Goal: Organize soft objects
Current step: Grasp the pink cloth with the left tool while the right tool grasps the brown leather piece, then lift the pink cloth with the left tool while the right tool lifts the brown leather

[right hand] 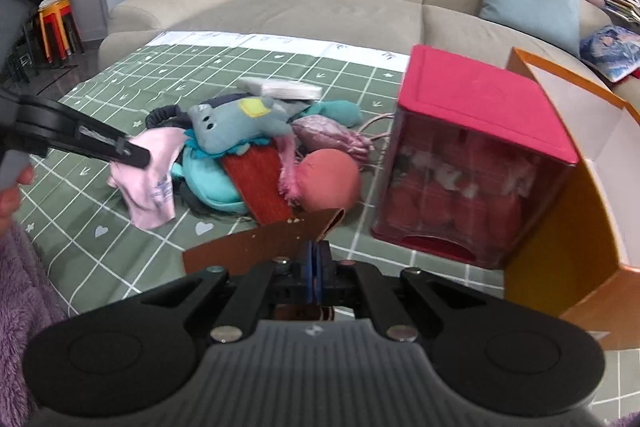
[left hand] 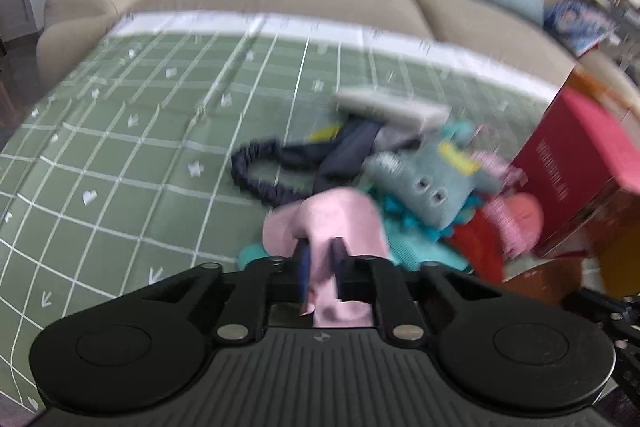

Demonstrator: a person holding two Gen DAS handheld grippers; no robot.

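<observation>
My left gripper (left hand: 320, 247) is shut on a pale pink cloth (left hand: 340, 219), lifted at the near left edge of a pile of soft things. The right wrist view shows that gripper (right hand: 138, 155) from the side, with the pink cloth (right hand: 148, 195) hanging from it. The pile holds a blue-grey plush animal (right hand: 232, 131), a teal pouch (right hand: 208, 183), a red cloth (right hand: 260, 183), a salmon ball (right hand: 332, 183) and a dark elastic band (left hand: 256, 167). My right gripper (right hand: 316, 251) is shut on the edge of a brown flat flap (right hand: 260, 243) just in front of the pile.
A green checked cloth (right hand: 120, 251) covers the table. A red-topped clear box (right hand: 472, 131) stands right of the pile, with an open orange box (right hand: 580, 211) beside it. A beige sofa (right hand: 320, 7) with cushions lies behind. A hand and purple fuzzy sleeve (right hand: 24, 287) show at left.
</observation>
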